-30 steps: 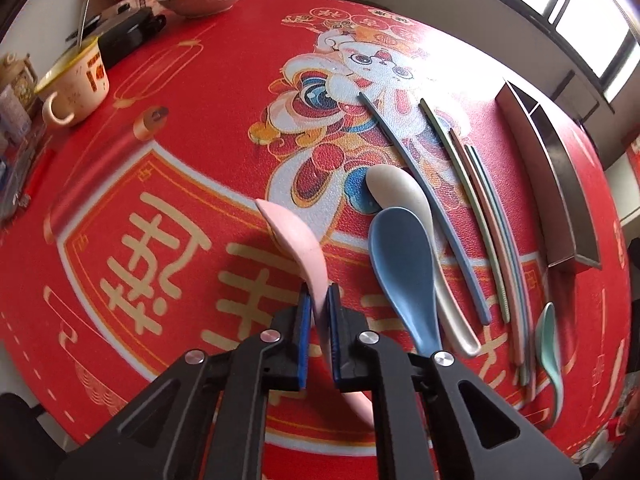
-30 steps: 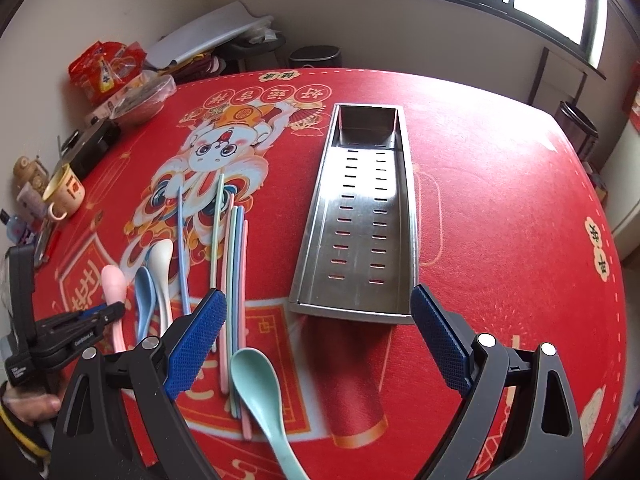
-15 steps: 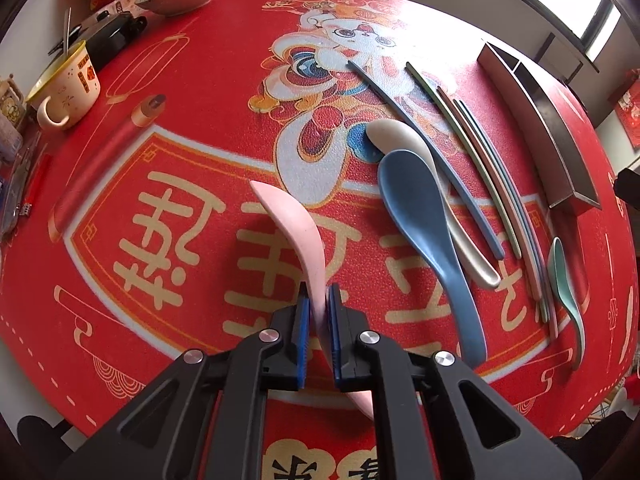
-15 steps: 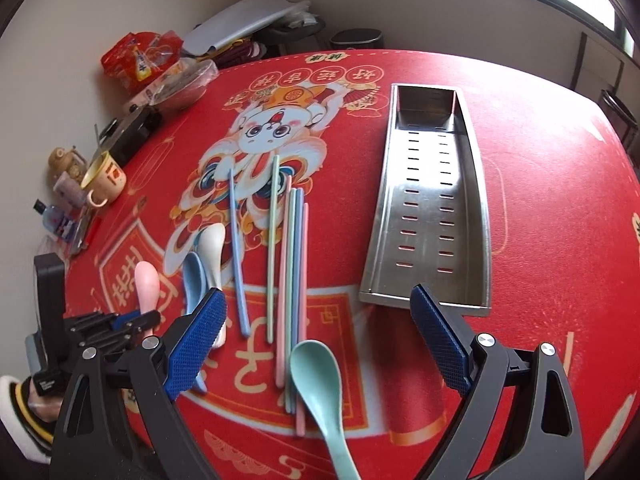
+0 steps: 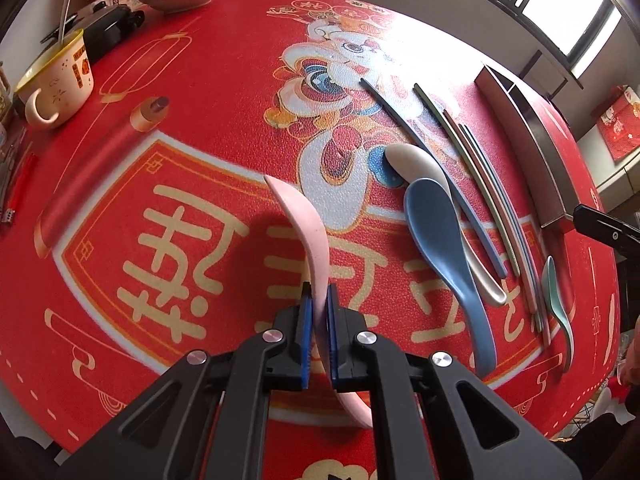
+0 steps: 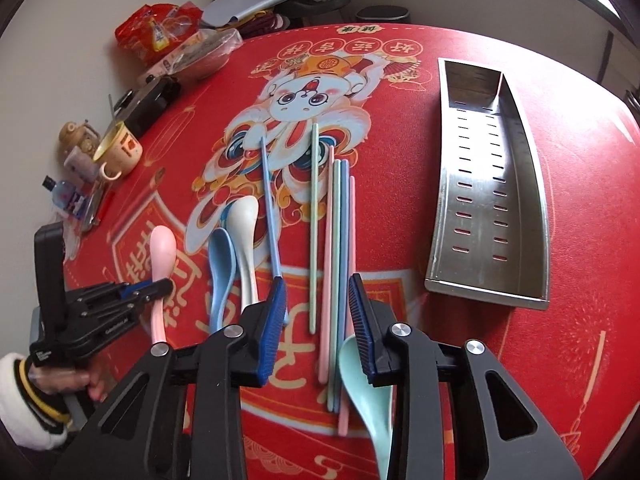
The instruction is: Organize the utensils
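Observation:
My left gripper is shut on the handle of a pink spoon, whose bowl points away from me, tilted up off the red mat. The right wrist view shows this left gripper and the pink spoon at the far left. My right gripper hangs over several coloured chopsticks. Its jaws are closing, and the chopsticks lie below the gap with no pad pressing on them. A teal spoon lies under its right finger. A blue spoon and a white spoon lie side by side.
A perforated steel tray lies at the right on the red mat. Along the far left edge stand a mug, a black device, a covered bowl and snack bags. A sleeved hand holds the left gripper.
The right gripper's jaws have narrowed from wide apart to a small gap, and it has shifted left and down over the chopsticks. The left gripper keeps the pink spoon and has drifted slightly.

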A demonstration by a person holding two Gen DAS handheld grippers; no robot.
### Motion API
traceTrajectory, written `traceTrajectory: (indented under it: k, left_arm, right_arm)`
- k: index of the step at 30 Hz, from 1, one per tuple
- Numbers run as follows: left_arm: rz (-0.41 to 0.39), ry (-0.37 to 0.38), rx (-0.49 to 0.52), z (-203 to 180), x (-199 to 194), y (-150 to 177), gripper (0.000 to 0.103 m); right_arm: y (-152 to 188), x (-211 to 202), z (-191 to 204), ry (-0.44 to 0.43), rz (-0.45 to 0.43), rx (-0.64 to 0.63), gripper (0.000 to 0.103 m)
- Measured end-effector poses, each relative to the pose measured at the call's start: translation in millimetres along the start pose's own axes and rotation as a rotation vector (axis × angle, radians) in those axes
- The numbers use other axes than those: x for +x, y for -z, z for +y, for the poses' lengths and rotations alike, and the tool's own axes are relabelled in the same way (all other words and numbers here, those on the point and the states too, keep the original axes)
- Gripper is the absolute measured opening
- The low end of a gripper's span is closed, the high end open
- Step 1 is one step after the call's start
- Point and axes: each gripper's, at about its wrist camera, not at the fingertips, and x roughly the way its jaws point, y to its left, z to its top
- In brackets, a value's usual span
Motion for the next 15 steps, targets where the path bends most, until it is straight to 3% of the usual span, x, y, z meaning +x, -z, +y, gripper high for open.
traceTrajectory:
  k: [4,15]
  left_arm:
    - [-0.01,0.028,-0.014,3,4,-9,0.007]
    - [-0.015,0.066,0.008,6,11,-22,0.008]
  right_arm:
    - [-9,14,9,0.006,-0.001,-0.056,0.02]
    - [-33,90,50,0.013,0.095,-0.176,0.019]
